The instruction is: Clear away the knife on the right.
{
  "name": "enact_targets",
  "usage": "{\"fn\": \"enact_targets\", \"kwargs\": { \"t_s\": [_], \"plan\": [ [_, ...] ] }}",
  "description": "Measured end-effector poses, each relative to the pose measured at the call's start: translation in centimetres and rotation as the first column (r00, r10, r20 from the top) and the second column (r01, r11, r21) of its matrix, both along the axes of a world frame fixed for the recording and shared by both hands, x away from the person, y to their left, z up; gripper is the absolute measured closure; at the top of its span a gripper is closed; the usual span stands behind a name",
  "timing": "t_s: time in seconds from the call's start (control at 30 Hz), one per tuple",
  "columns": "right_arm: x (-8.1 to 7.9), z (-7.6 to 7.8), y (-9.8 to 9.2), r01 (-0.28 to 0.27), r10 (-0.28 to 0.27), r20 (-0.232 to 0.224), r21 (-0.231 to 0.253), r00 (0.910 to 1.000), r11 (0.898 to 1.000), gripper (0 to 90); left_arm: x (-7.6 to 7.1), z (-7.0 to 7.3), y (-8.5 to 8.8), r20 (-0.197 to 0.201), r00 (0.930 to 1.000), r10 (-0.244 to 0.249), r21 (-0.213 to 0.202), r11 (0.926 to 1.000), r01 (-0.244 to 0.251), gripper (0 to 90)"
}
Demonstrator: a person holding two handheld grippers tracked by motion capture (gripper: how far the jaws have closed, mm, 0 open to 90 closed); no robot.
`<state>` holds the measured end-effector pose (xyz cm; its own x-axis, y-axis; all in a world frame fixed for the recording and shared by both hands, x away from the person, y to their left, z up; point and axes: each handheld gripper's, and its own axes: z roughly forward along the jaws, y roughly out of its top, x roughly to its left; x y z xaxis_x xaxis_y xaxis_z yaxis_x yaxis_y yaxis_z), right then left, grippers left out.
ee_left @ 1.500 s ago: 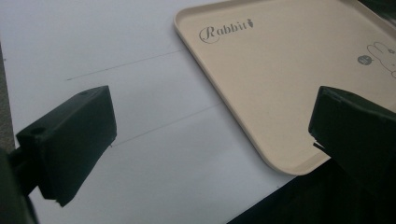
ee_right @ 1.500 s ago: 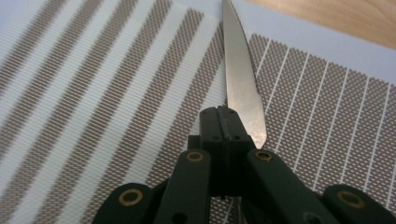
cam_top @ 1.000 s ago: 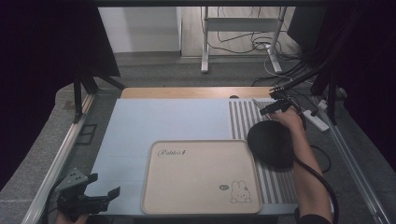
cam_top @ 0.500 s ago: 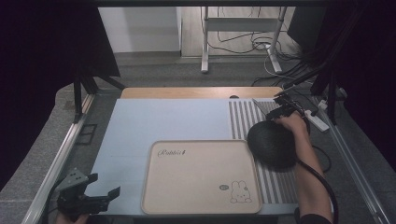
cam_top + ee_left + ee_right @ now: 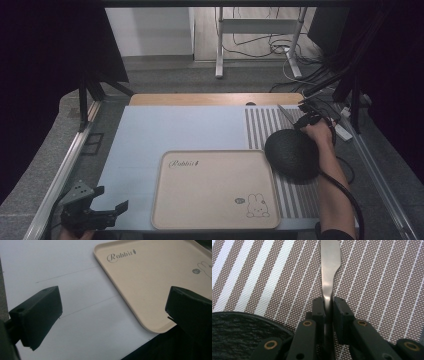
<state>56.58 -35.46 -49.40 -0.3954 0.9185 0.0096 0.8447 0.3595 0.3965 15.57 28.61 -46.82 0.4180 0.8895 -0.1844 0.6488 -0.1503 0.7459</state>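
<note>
1. Right gripper (image 5: pixel 326 305): jaws have just been closing, now clamped on a butter knife (image 5: pixel 329 267) over the striped mat (image 5: pixel 374 277), beside a black plate (image 5: pixel 292 154).
2. Left gripper (image 5: pixel 110 312): jaws wide, nothing between, near the beige tray (image 5: pixel 155 285) at table's front-left corner.
</note>
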Motion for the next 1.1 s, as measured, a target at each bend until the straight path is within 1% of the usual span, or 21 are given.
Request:
{"fn": "enact_targets", "kwargs": {
  "t_s": [0.03,0.1,0.17,0.3,0.4,0.5,0.6,0.63,0.7,0.83,0.9,1.1],
  "plan": [
    [0.0,0.0,0.0,-0.005,0.005,0.007,0.0,1.0,1.0,80.1,0.0,0.0,0.0,0.001,1.0,0.0,0.0,1.0,0.0,0.9],
    [0.0,0.1,0.1,-0.02,0.02,0.003,-0.02,0.9998,1.0,80.1,0.0,0.0,0.0,0.001,1.0,-0.001,-0.001,1.0,0.001,0.9],
    [-0.1,0.1,0.0,-0.019,0.02,0.019,-0.034,0.9996,0.999,80.2,0.0,0.0,0.0,0.001,1.0,-0.001,-0.002,1.0,0.001,0.9],
    [-0.3,0.6,-0.8,0.0,0.001,0.045,-0.017,0.999,1.0,80.2,0.0,0.0,0.0,0.001,1.0,-0.002,-0.003,1.0,0.002,0.9],
    [-0.4,0.9,-1.5,0.015,-0.014,0.061,-0.015,0.998,1.0,80.2,0.0,0.0,0.0,0.001,1.0,-0.002,-0.003,1.0,0.002,0.9],
    [-0.6,1.1,-2.2,0.03,-0.03,0.066,-0.009,0.9974,1.0,80.3,0.0,0.0,0.0,0.001,1.0,-0.001,-0.003,1.0,0.001,0.9],
    [-0.8,1.4,-3.0,0.049,-0.05,0.07,0.012,0.9963,0.999,80.3,0.1,0.0,0.0,0.0,1.0,0.0,-0.005,1.0,0.0,0.9],
    [-0.8,1.5,-3.2,0.052,-0.053,0.064,0.017,0.9966,0.999,80.3,0.1,0.0,0.0,0.0,1.0,0.0,-0.005,1.0,0.0,0.9],
    [-1.0,1.8,-3.6,0.056,-0.057,0.07,0.019,0.9959,0.998,80.3,0.1,0.0,0.0,0.0,1.0,0.0,-0.004,1.0,0.0,0.9],
    [-1.4,2.6,-4.1,0.056,-0.058,0.09,0.026,0.9942,0.998,80.3,0.1,0.0,0.0,0.0,1.0,0.001,-0.005,1.0,-0.001,0.9],
    [-1.7,3.2,-4.2,0.053,-0.056,0.107,0.032,0.9927,0.998,80.3,0.1,0.0,0.0,0.0,1.0,0.001,-0.004,1.0,-0.001,0.9],
    [-2.5,4.6,-4.1,0.032,-0.037,0.143,0.039,0.989,0.999,80.4,0.1,0.0,0.0,0.001,1.0,0.001,-0.003,1.0,-0.001,0.9]
  ]
}}
